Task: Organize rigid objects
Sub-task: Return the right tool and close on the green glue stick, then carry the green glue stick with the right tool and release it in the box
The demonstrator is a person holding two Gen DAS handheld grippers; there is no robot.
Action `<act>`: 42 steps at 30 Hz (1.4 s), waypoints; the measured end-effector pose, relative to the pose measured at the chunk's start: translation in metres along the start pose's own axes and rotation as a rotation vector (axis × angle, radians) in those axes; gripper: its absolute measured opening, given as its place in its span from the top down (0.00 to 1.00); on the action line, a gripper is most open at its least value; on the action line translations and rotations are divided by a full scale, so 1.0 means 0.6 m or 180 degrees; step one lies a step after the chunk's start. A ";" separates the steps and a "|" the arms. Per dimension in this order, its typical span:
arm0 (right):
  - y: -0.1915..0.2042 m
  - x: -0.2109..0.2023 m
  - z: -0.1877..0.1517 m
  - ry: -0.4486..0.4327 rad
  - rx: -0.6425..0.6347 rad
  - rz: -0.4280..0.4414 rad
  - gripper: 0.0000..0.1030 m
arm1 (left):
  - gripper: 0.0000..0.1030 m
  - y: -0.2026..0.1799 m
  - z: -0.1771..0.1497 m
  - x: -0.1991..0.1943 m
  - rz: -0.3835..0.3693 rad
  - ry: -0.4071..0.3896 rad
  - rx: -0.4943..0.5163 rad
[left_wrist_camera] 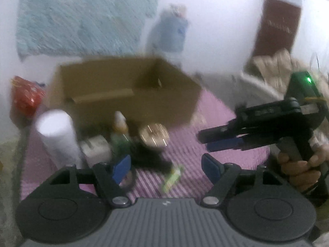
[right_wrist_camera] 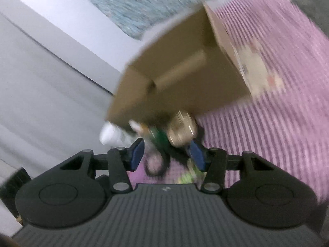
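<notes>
A pink striped mat [left_wrist_camera: 185,150] covers the surface, and the things sit on it. I cannot tell if it lies on a bed or on the floor. Behind it is a white wall [left_wrist_camera: 216,30]. A light blue cloth [left_wrist_camera: 82,16] hangs on that wall. A dark red door [left_wrist_camera: 277,26] shows far off on the right side of the left wrist view.

An open brown cardboard box [left_wrist_camera: 127,88] stands on the mat. Just in front of it is a small pile of things: a white tube [left_wrist_camera: 57,135], a small bottle with a white cap [left_wrist_camera: 120,121], a round gold lid [left_wrist_camera: 153,136], a white block [left_wrist_camera: 95,150], something green [left_wrist_camera: 119,144] and something black [left_wrist_camera: 150,158]. A small green packet [left_wrist_camera: 172,178] lies flat on the mat, nearer the camera. A red bag [left_wrist_camera: 26,96] sits to the left of the box. A pale blue bag [left_wrist_camera: 170,33] leans at the wall behind the box.

Both pictures are very blurry, so no words or labels can be read.

The left gripper [left_wrist_camera: 166,170] is spread wide and holds nothing. The right gripper [right_wrist_camera: 167,154] has its blue pads apart too and holds nothing. It points at the pile, with the gold lid just past its pads. In the left wrist view, a hand [left_wrist_camera: 300,170] grips its handle on the right.
</notes>
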State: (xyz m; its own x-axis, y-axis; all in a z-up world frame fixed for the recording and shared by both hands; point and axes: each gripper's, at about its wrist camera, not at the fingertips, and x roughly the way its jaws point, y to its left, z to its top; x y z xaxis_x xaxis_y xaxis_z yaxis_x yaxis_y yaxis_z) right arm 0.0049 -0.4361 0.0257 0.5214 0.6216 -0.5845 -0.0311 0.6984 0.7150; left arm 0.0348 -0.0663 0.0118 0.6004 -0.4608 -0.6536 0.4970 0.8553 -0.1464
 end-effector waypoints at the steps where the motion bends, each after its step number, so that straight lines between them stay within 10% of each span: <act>1: -0.016 0.009 -0.014 0.0057 0.0105 -0.0021 0.60 | 0.32 -0.008 -0.005 0.014 -0.0010 0.0082 0.0043; 14: -0.046 0.128 -0.034 0.0302 0.0548 -0.0022 0.75 | 0.77 -0.031 -0.022 0.135 0.0218 0.0690 0.0268; 33: -0.032 0.162 -0.031 0.0330 0.0327 -0.0048 0.82 | 0.85 -0.054 -0.013 0.152 0.0266 0.0711 0.0378; 42: 0.017 0.114 -0.027 0.0101 0.0135 0.0126 0.82 | 0.85 -0.072 0.015 0.067 0.0297 0.0308 0.0464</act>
State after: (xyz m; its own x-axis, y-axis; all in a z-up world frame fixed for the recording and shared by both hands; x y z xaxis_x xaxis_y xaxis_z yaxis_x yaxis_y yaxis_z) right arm 0.0264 -0.3808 -0.0132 0.4931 0.6599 -0.5669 -0.0145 0.6578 0.7531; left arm 0.0430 -0.1238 -0.0017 0.5886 -0.3502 -0.7286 0.5318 0.8466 0.0227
